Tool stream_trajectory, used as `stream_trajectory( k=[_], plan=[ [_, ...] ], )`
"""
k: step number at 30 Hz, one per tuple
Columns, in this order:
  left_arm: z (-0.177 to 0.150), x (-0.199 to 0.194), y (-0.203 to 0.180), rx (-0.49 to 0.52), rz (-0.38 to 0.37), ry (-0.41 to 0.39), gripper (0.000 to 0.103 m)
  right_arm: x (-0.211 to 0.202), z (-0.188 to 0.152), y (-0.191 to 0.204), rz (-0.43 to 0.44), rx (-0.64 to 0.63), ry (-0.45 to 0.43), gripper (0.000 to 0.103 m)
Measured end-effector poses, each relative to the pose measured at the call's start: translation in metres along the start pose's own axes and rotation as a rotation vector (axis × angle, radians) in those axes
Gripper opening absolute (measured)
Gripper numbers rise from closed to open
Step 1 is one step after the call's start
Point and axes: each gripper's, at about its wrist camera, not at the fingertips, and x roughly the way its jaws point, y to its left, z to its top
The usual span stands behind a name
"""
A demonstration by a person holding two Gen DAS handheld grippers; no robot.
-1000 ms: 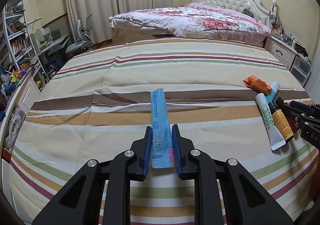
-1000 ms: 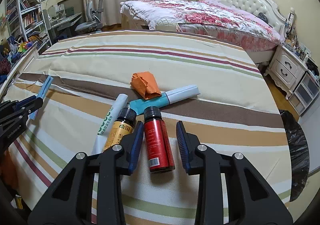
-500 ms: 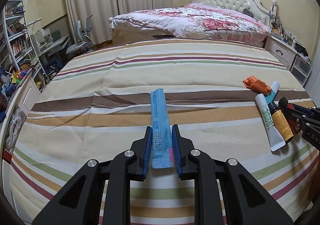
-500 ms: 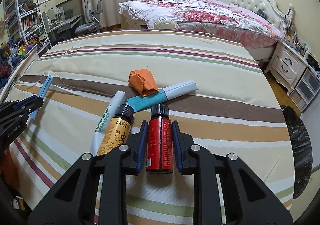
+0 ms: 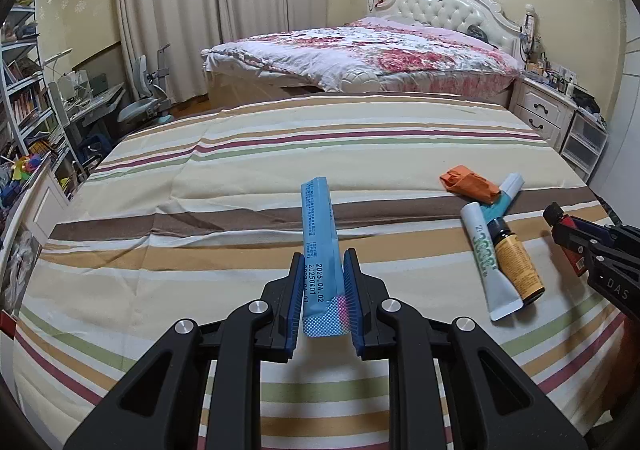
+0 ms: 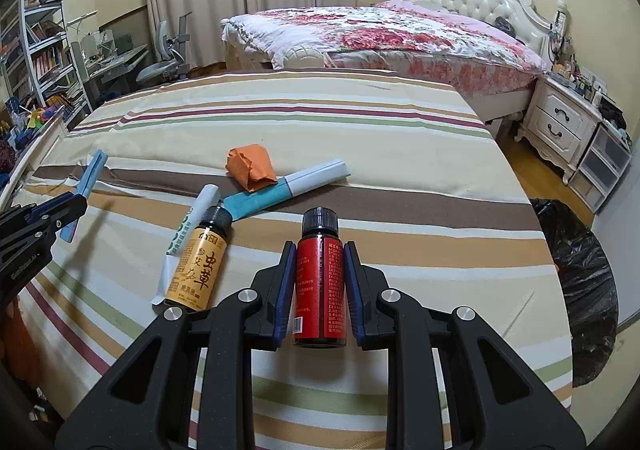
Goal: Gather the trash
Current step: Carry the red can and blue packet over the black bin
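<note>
A blue packet point(image 5: 320, 246) is held by the left gripper point(image 5: 322, 290) and a red bottle point(image 6: 319, 282) is pinched by the right gripper point(image 6: 316, 286), whose jaws have just been closing, so both should be carried to the black trash bag point(image 6: 580, 282).

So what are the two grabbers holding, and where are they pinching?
The left gripper pinches the blue packet near its bottom end. The right gripper squeezes the red bottle around its body, below the black cap.
</note>
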Motion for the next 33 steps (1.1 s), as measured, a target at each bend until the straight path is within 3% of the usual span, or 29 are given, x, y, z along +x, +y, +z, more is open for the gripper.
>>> stream_trajectory(
  k=[18,33],
  plan=[
    [0.035,-0.002,-0.101,0.140,-0.149,-0.062,0.021,-0.026,-0.003,-0.078,-0.110,0.132,-0.076,0.023],
    [0.065,0.003,-0.228,0.313,-0.339,-0.124,0.021,-0.048,-0.010,-0.191,-0.324,0.303,-0.133,0.023]
  ],
)
